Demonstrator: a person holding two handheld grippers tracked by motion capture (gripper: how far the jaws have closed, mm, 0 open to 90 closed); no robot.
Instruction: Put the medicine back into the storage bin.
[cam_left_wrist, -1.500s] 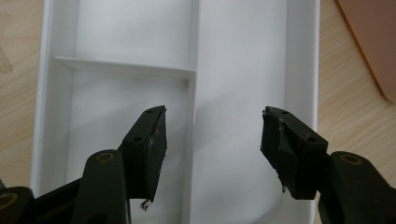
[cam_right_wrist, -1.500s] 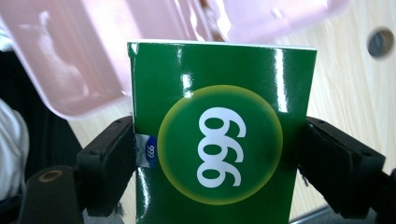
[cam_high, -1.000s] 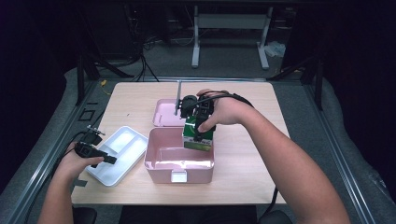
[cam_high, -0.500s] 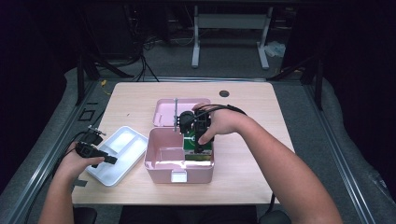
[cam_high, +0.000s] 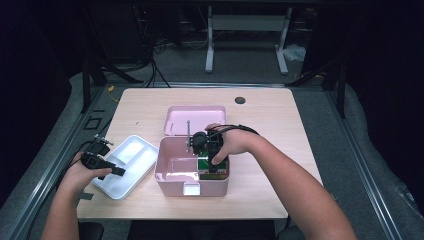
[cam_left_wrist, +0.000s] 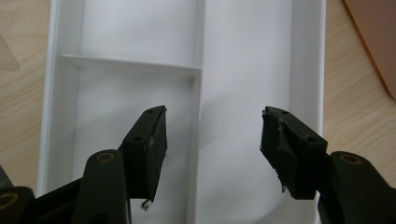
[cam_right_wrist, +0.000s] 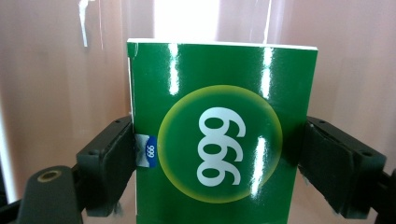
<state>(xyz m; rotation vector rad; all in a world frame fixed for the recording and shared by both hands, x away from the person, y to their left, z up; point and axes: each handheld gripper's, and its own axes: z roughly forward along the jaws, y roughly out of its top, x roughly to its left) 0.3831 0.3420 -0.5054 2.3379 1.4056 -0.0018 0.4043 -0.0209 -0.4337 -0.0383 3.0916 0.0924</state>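
High view: a wooden counter (cam_high: 280, 120) carries a pink box (cam_high: 170, 181) with its pink lid (cam_high: 192, 117) lying open-side up just behind it, and a white divided tray (cam_high: 131, 156) to the box's left. The person's right hand (cam_high: 235, 142) holds the right gripper (cam_high: 214, 161) pointing down into the box's right compartment, where a green packet (cam_high: 206, 164) sits between its jaws. The left gripper (cam_high: 116, 170) rests over the tray's near edge, well apart from the box.

Left gripper view: the left gripper (cam_left_wrist: 212, 135) is spread wide with nothing in it, directly above the white tray (cam_left_wrist: 252, 56).

Right gripper view: the right gripper (cam_right_wrist: 217, 158) is clamped on the green packet (cam_right_wrist: 224, 121), printed 999, gripping its two long edges; the packet's long axis runs straight ahead toward the pink box wall (cam_right_wrist: 56, 84), so it appears nearly seated inside
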